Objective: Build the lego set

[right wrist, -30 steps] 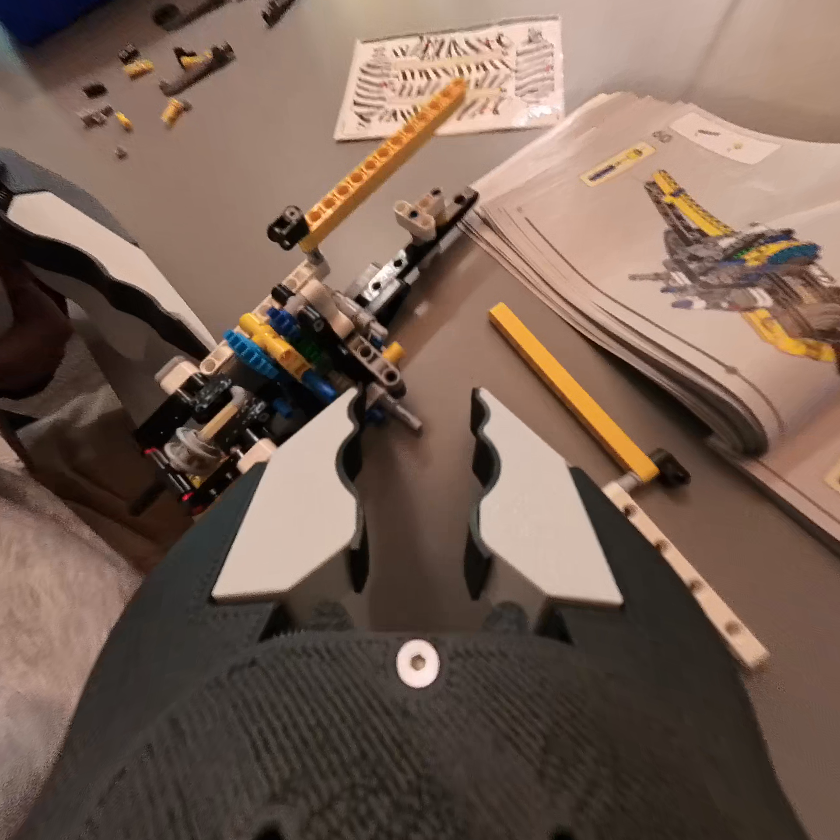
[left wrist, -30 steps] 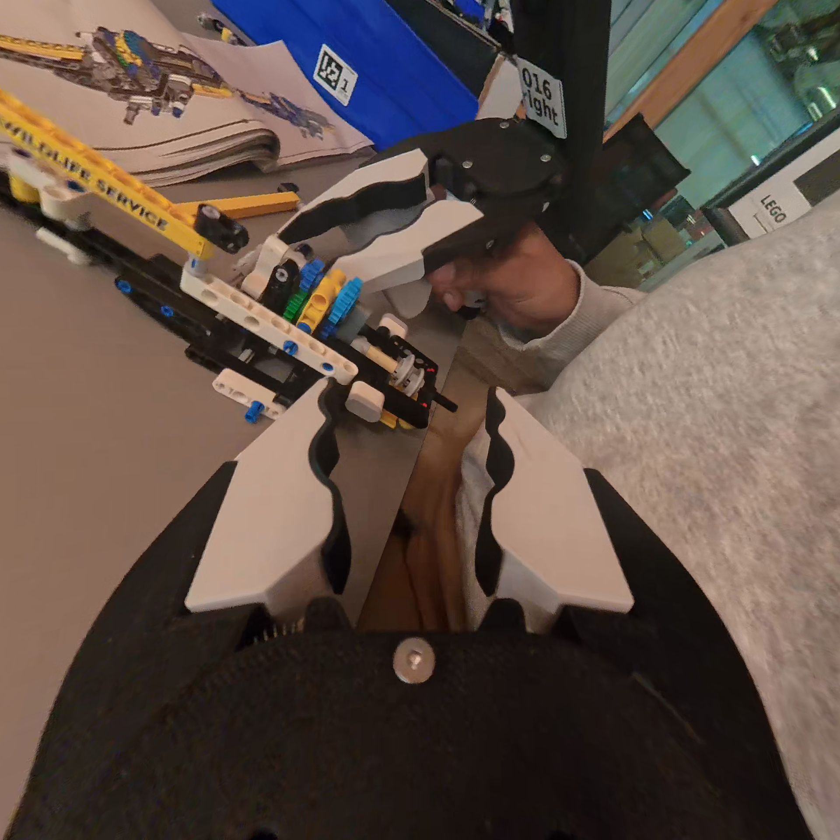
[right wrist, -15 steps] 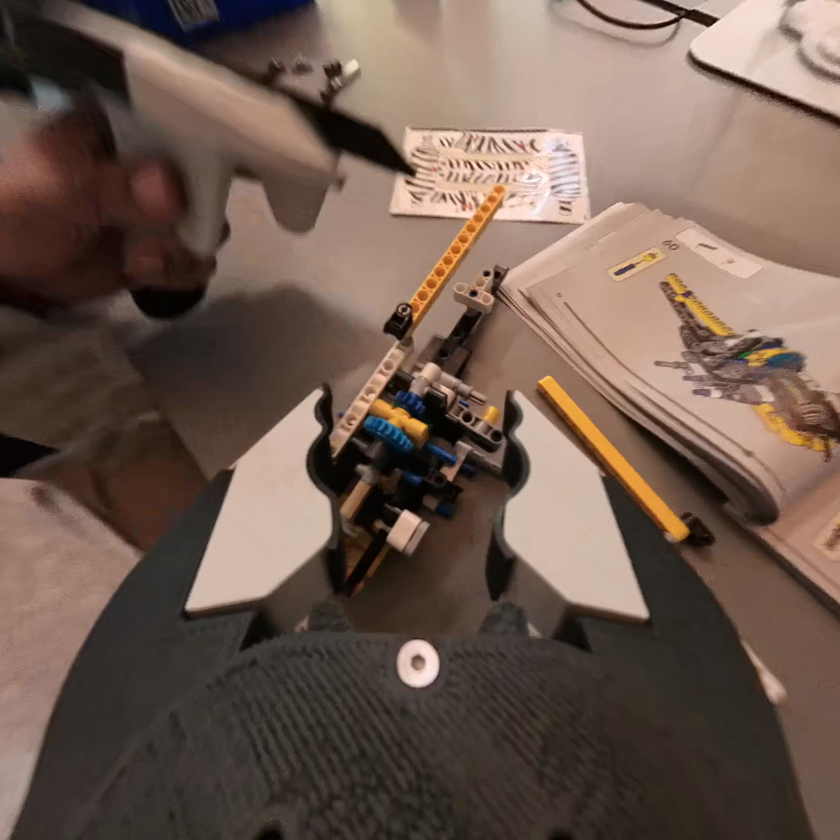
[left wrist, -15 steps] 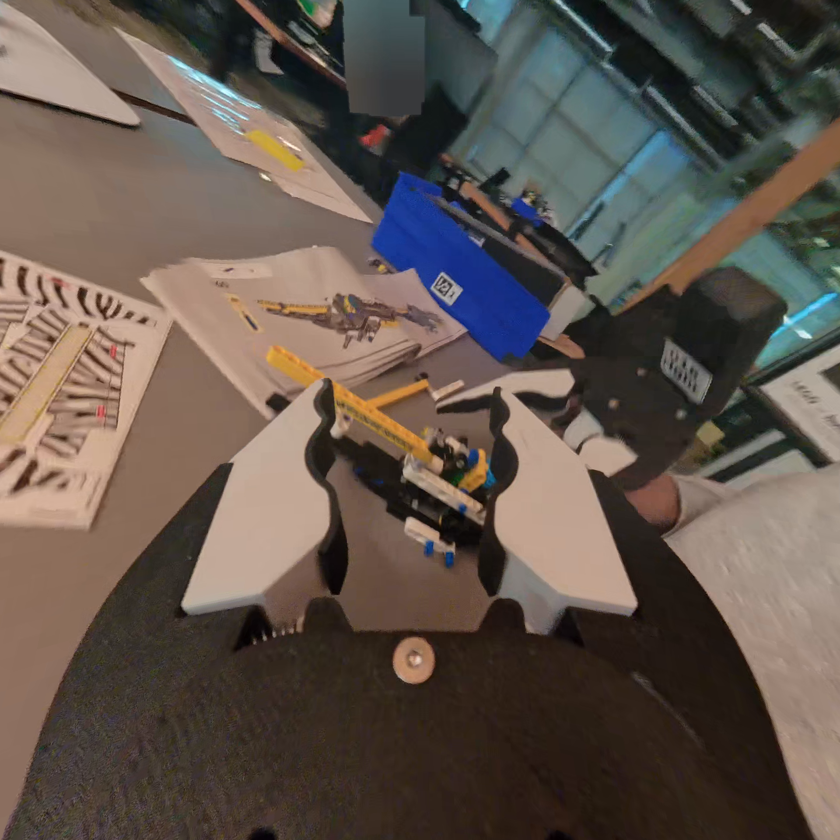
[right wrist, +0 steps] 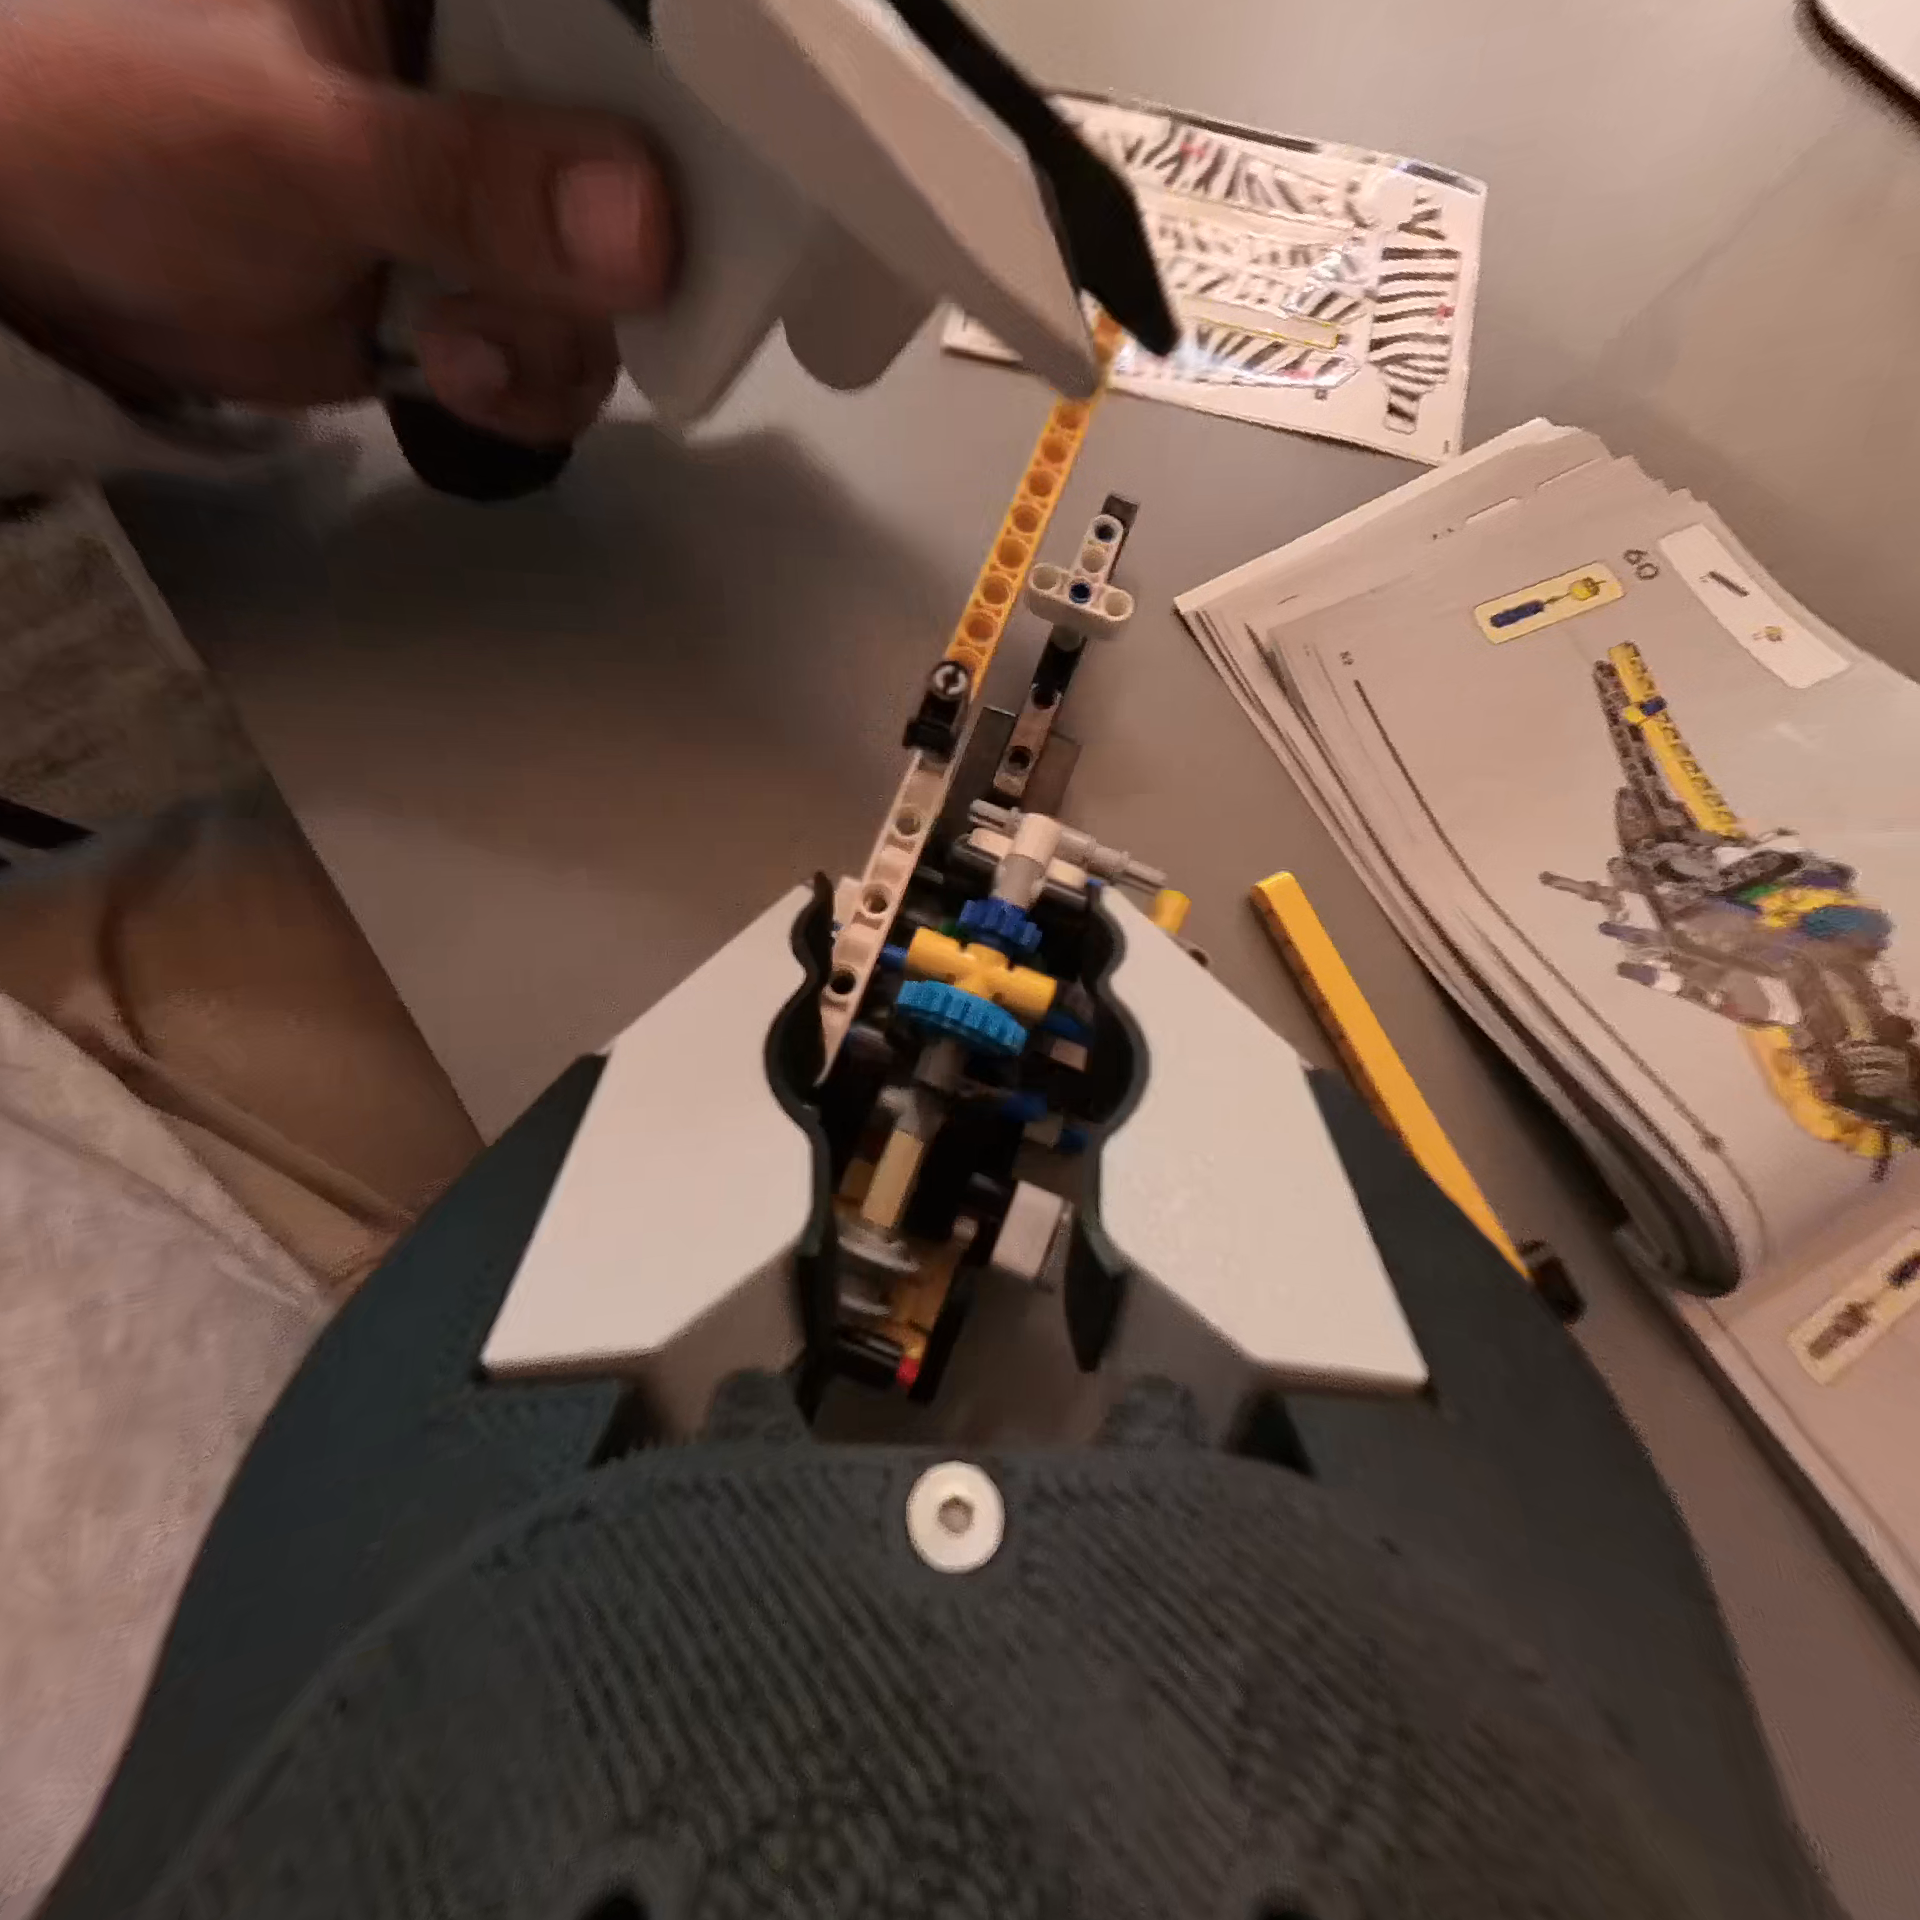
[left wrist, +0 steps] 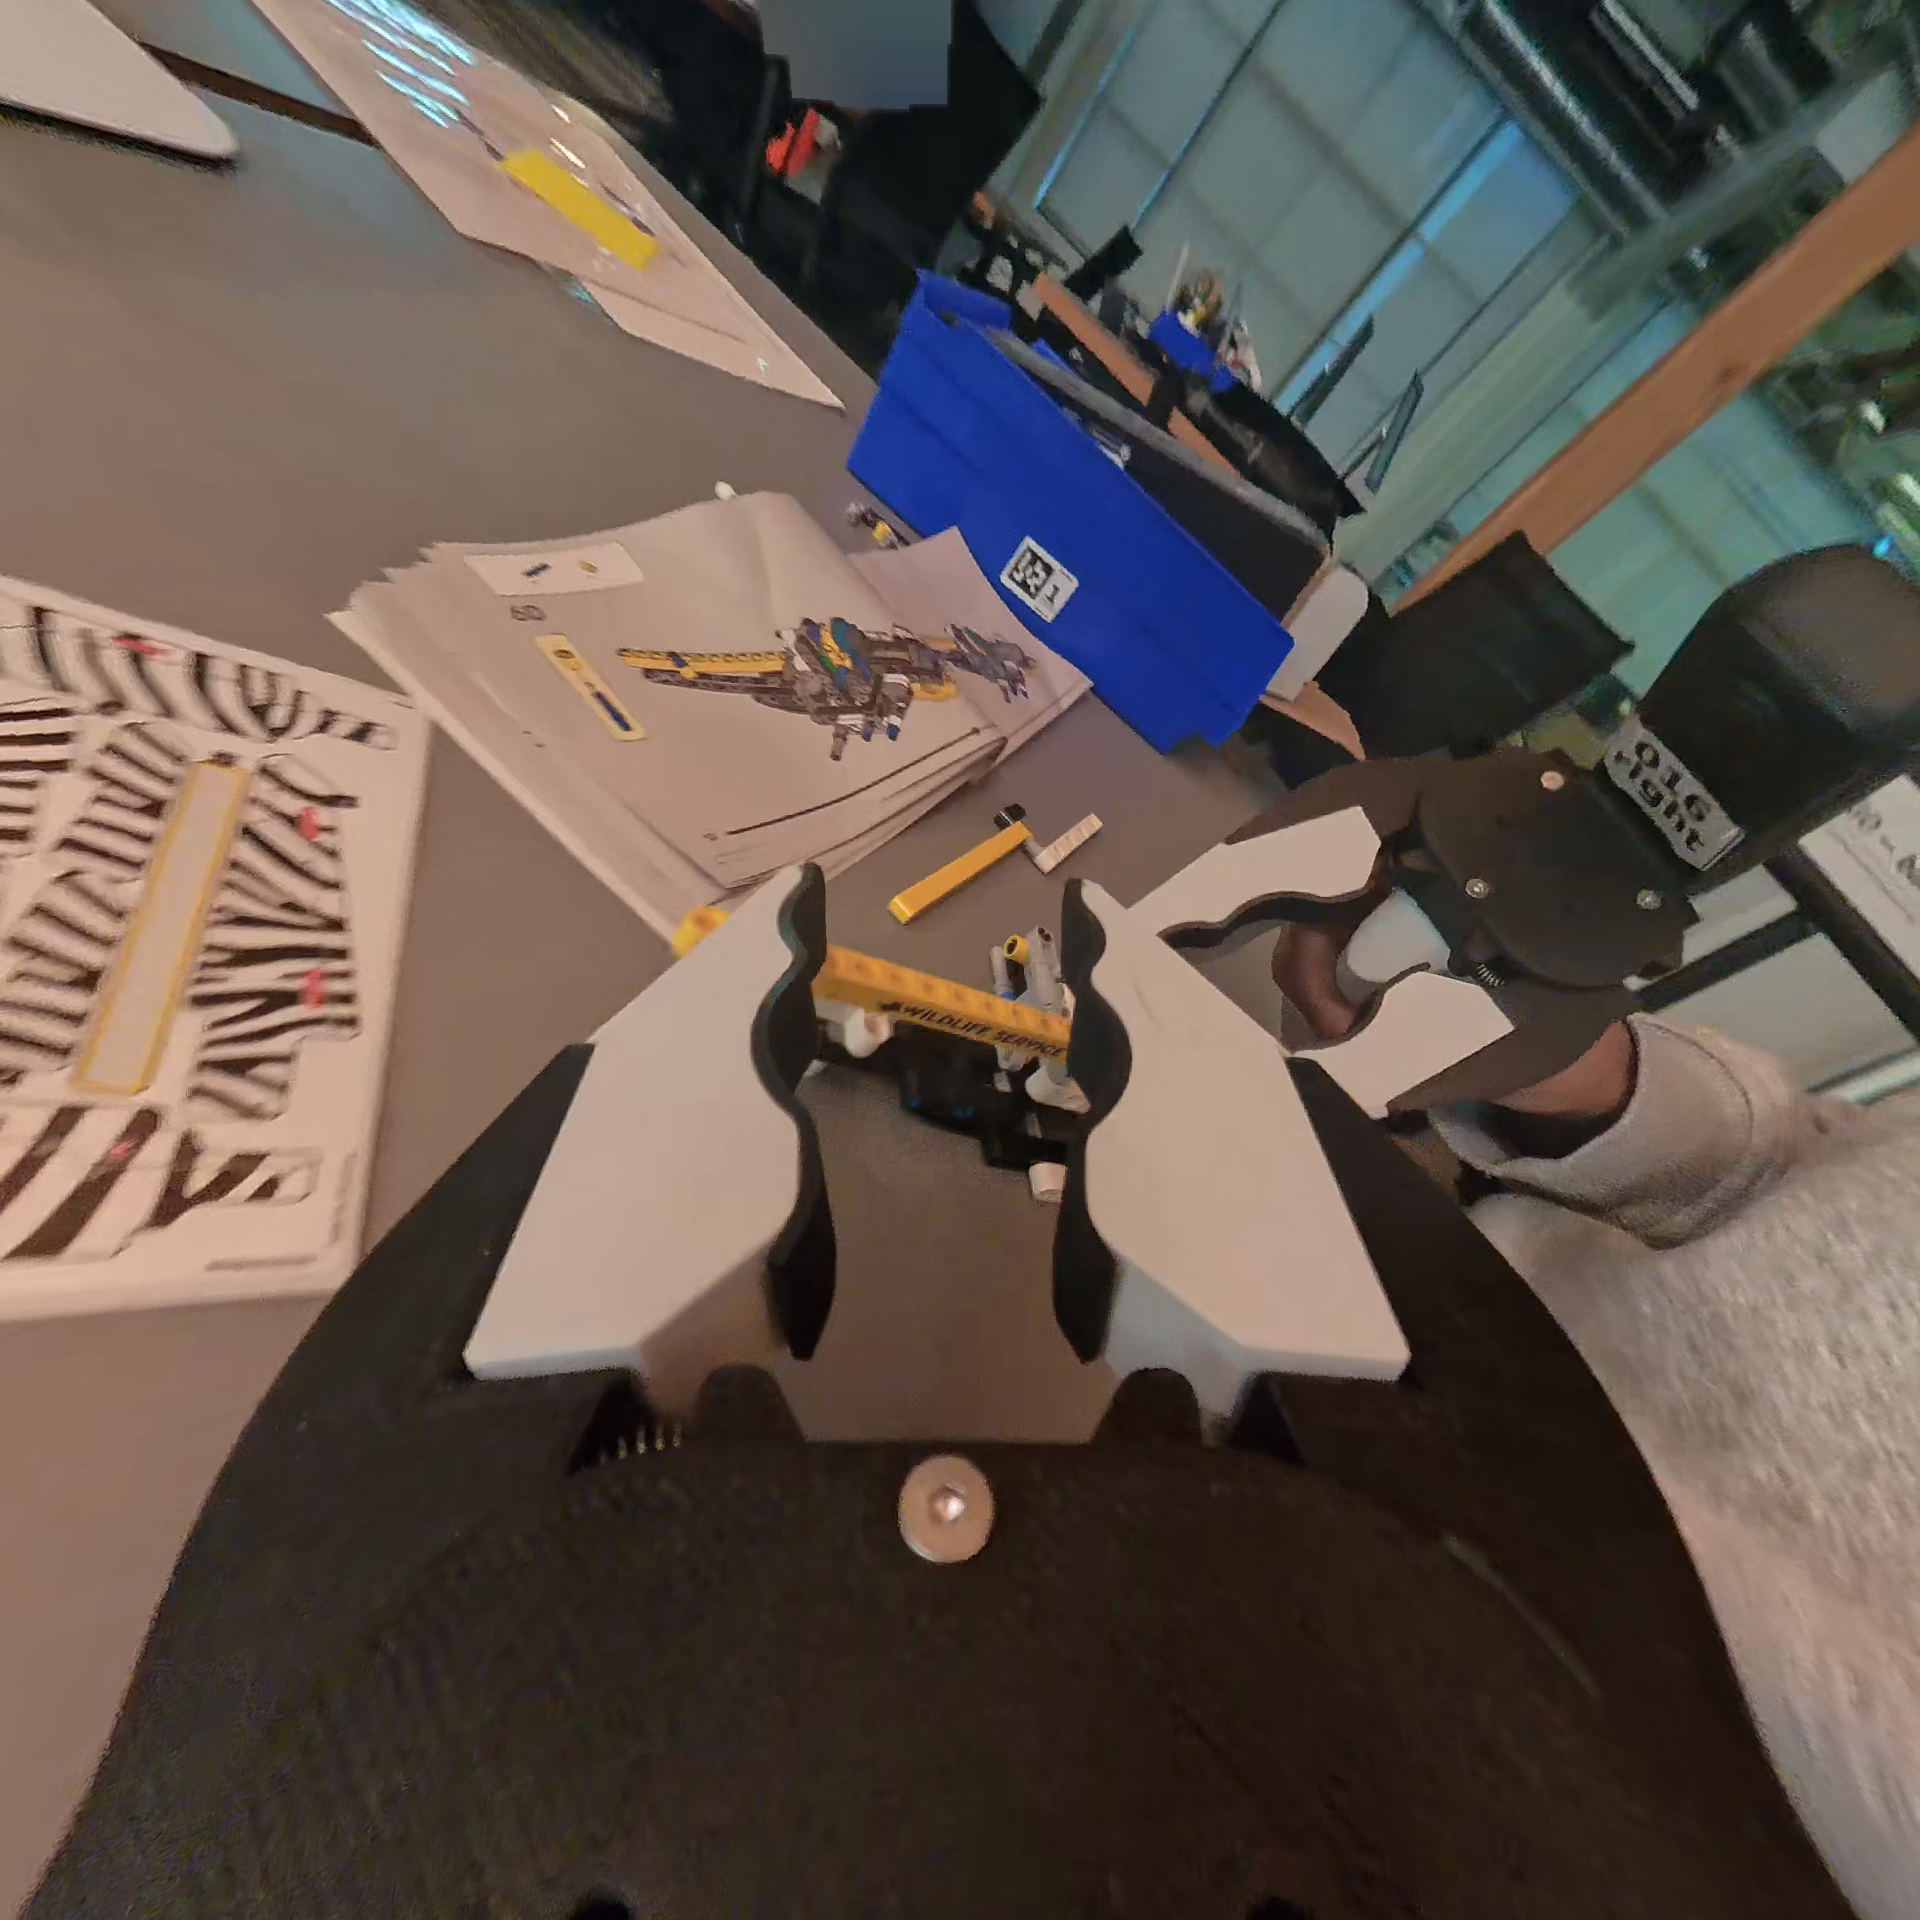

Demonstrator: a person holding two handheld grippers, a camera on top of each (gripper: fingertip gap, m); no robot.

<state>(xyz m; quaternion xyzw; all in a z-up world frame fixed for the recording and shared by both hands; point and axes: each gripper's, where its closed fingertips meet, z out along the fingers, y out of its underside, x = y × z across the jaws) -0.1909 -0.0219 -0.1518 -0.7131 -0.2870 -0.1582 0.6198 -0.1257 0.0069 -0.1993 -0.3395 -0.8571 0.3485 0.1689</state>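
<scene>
Lego assembly (right wrist: 956, 1039), partly built: centre of the right wrist view, on the grey counter (right wrist: 582, 727), between the right gripper (right wrist: 961, 997) jaws, which stand parted around its geared body; contact cannot be told. Left gripper (left wrist: 940, 997): jaws apart, empty, above. Instruction booklet (right wrist: 1558, 831), right. Step judged: securing the model; next, closing squarely without dislodging the gears.

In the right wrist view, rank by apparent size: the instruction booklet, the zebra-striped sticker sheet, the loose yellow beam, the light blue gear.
1. instruction booklet
2. zebra-striped sticker sheet, farther away, so true size is unsure
3. loose yellow beam
4. light blue gear
</scene>
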